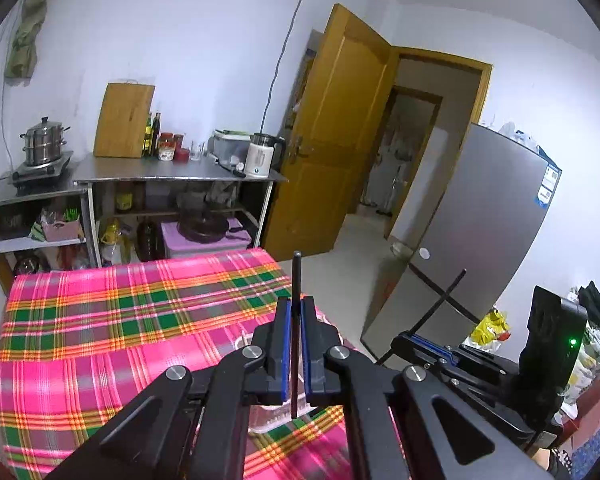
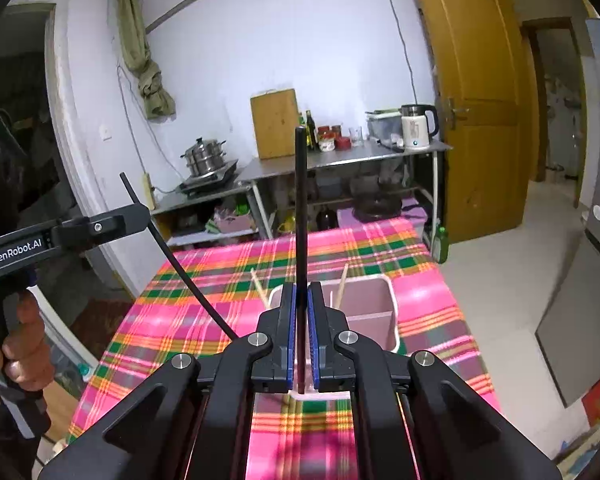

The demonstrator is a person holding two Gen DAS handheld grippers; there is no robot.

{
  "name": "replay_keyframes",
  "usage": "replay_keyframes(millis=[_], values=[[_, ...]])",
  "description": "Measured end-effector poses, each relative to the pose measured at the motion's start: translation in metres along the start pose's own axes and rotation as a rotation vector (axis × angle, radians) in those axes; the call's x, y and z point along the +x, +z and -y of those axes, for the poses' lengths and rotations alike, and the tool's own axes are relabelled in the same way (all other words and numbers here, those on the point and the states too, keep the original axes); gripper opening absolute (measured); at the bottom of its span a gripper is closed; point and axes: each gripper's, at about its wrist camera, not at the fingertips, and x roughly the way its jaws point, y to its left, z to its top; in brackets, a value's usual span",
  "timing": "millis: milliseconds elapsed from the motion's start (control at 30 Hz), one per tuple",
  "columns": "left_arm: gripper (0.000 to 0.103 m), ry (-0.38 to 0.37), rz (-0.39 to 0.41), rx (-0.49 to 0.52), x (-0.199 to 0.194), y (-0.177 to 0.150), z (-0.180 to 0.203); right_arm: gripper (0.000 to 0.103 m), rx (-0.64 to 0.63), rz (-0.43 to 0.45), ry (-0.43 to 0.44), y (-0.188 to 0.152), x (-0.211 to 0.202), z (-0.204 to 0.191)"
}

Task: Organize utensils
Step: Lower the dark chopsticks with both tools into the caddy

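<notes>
both tongs [image 1: 296, 308] [image 2: 301, 292] clamp a black chopstick [image 1: 296, 280] [image 2: 300, 200] each.

White walls [image 1: 204, 40], wooden door [image 1: 336, 128], steel shelving [image 1: 180, 172].

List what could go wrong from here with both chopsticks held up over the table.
1. Each claw, left and right, pinches one thin black chopstick near its lower end; the long free end could pivot or slip out.
2. The left claw's chopstick slants toward the right claw, so the sticks could knock together.
3. The pink holder already holds pale chopsticks; a lowered stick could snag them or tip it.
</notes>
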Motion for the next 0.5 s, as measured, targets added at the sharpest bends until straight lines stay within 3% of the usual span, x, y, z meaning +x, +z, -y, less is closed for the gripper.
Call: replay_keyframes(millis=[267, 500], values=[[0.004, 0.017, 0.011, 0.002, 0.026, 0.015, -0.008, 0.006, 0.011, 0.012, -0.003, 0.021, 0.023, 0.007], [0.004, 0.025, -0.038, -0.019, 0.058, 0.001, -0.025, 0.006, 0.017, -0.032, -0.005, 0.01, 0.052, 0.008]])
